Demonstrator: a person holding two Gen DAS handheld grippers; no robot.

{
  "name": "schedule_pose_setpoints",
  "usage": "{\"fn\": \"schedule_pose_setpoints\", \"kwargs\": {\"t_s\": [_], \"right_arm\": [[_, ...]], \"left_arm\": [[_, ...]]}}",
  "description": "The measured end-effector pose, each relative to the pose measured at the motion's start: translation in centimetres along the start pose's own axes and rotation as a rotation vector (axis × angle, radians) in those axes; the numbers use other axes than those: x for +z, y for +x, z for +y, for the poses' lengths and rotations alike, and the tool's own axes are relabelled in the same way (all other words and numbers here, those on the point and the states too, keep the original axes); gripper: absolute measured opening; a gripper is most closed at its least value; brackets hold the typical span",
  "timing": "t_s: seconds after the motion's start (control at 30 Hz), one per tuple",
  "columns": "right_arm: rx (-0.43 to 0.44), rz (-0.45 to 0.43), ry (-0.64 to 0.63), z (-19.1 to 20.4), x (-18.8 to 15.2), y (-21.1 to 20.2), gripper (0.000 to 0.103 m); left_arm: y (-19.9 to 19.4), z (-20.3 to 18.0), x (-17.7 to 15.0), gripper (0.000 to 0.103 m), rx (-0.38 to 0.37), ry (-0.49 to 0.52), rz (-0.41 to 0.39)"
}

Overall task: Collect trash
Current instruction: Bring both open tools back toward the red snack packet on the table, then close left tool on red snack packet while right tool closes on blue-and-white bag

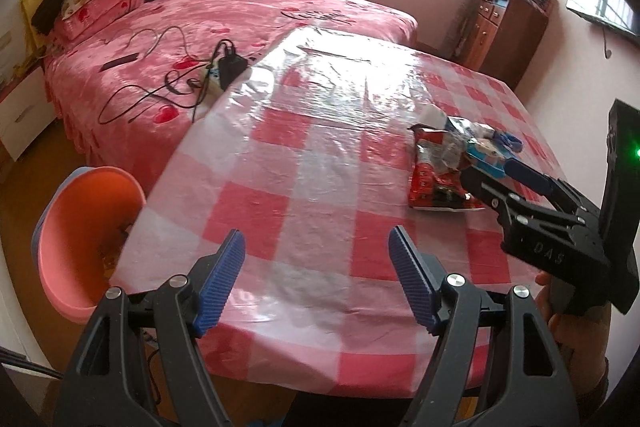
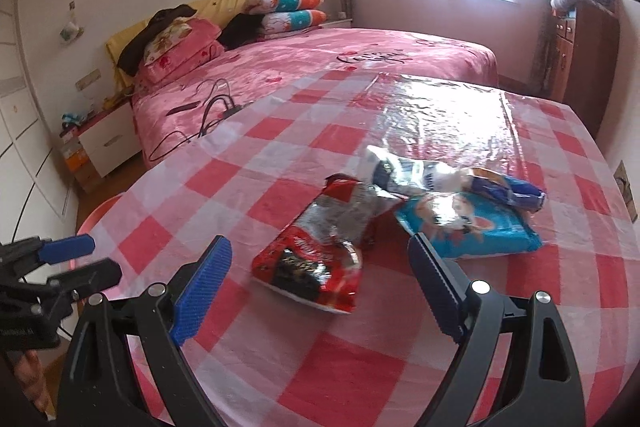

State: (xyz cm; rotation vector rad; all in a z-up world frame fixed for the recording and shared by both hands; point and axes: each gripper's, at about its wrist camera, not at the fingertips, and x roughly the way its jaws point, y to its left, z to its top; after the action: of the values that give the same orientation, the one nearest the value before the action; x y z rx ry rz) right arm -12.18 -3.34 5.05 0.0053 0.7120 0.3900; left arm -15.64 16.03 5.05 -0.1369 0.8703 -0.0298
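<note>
**Both grippers open over the checked table, wrappers untouched**

Left gripper hangs above the near-left part of the table, jaws spread wide, nothing btwn the blue pads, only pink-and-white checked cloth under a shiny clear cover. Just off the table's left edge, lower down, sits a pink bin, mouth tilted toward the camera; something small lies inside, too dark to tell what.

Over to the right gripper: also wide open, empty, pointing at the trash. Red wrapper lies flat on the cloth right in front of it, btwn the line of the two fingers but not touched by either pad. The right finger's tip overlaps the near corner of the light-blue packet in this view; contact or not, can't tell. A white-and-silver wrapper, crumpled, rests across the tops of the red and blue ones, and a dark-blue wrapper lies at the far right of the heap, on the blue packet's back edge. All four are bunched together, right of the table's middle.

From the left wrist view the same heap shows at right w/ the right gripper's fingers reaching over it, a hand on its handle below.

Beyond the table: a bed w/ pink cover, cables and a black charger on it near the table edge.
</note>
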Motion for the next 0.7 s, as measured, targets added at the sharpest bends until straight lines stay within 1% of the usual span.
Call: {"fn": "schedule_pose_setpoints", "kwargs": {"t_s": [0.2,0.37,0.5,0.7], "right_arm": [[-0.007,-0.012,0.070,-3.0,0.8,-0.7,0.089],[-0.042,-0.042,0.184,-7.6,1.3,-1.8,0.089],[-0.055,-0.043,0.298,-11.8,1.4,-2.0,0.089],[-0.059,-0.035,0.387,-15.8,1.6,-1.8,0.089]], "left_arm": [[0.9,-2.4,0.1,0.075,-0.025,0.039,0.017],[2.0,-4.7,0.3,0.075,-0.058,0.083,0.041],[2.8,-6.9,0.5,0.075,-0.091,0.118,0.050],[4.4,-9.6,1.2,0.075,-0.124,0.160,0.063]]}}
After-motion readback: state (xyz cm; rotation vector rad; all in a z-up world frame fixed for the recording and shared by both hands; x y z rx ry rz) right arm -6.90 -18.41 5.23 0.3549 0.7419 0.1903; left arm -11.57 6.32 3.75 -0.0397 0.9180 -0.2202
